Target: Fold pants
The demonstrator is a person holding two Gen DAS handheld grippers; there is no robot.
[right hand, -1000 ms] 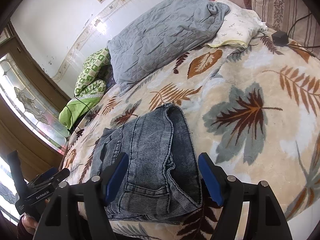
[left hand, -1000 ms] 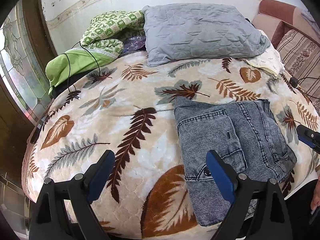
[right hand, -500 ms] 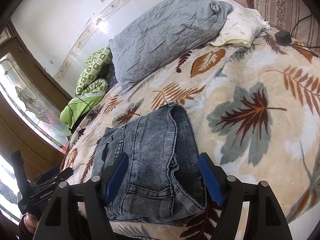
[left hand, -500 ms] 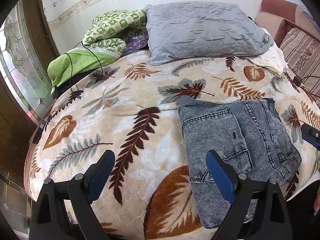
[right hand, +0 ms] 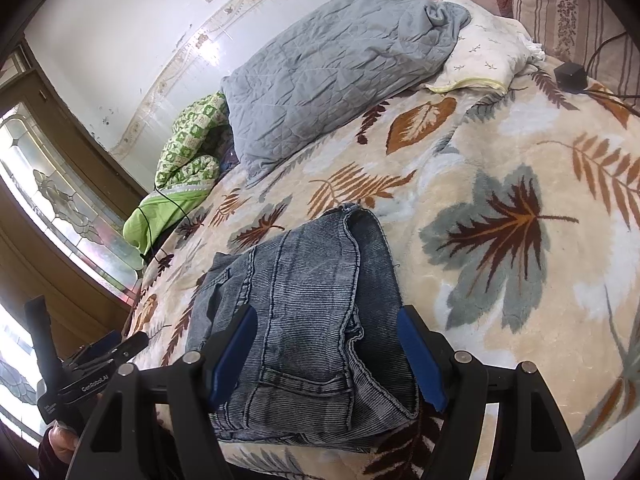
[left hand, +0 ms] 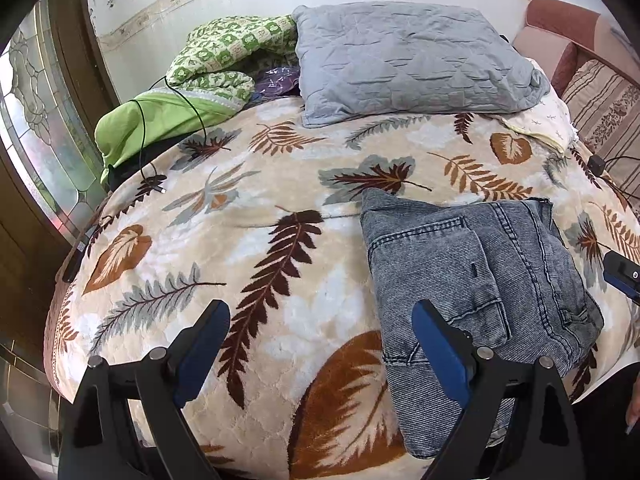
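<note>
Grey-blue denim pants (left hand: 472, 276) lie folded into a compact stack on the leaf-patterned blanket (left hand: 280, 240), near the bed's front edge. My left gripper (left hand: 320, 344) is open and empty, held just off the front edge with the pants by its right finger. My right gripper (right hand: 326, 348) is open and empty, its jaws standing either side of the pants (right hand: 304, 300) from the near end, above the cloth. The left gripper also shows at the lower left of the right wrist view (right hand: 104, 356).
A grey quilted pillow (left hand: 404, 64) and a green patterned quilt (left hand: 208, 72) lie at the head of the bed. A black cable (left hand: 160, 128) trails over the green bedding. A black charger (right hand: 570, 76) and a striped cushion (left hand: 604, 116) sit at the right. A glazed door stands left.
Both grippers have drawn back slightly from the folded pants, which sit a little farther off in each view. Both stay open; the pants have not moved.
</note>
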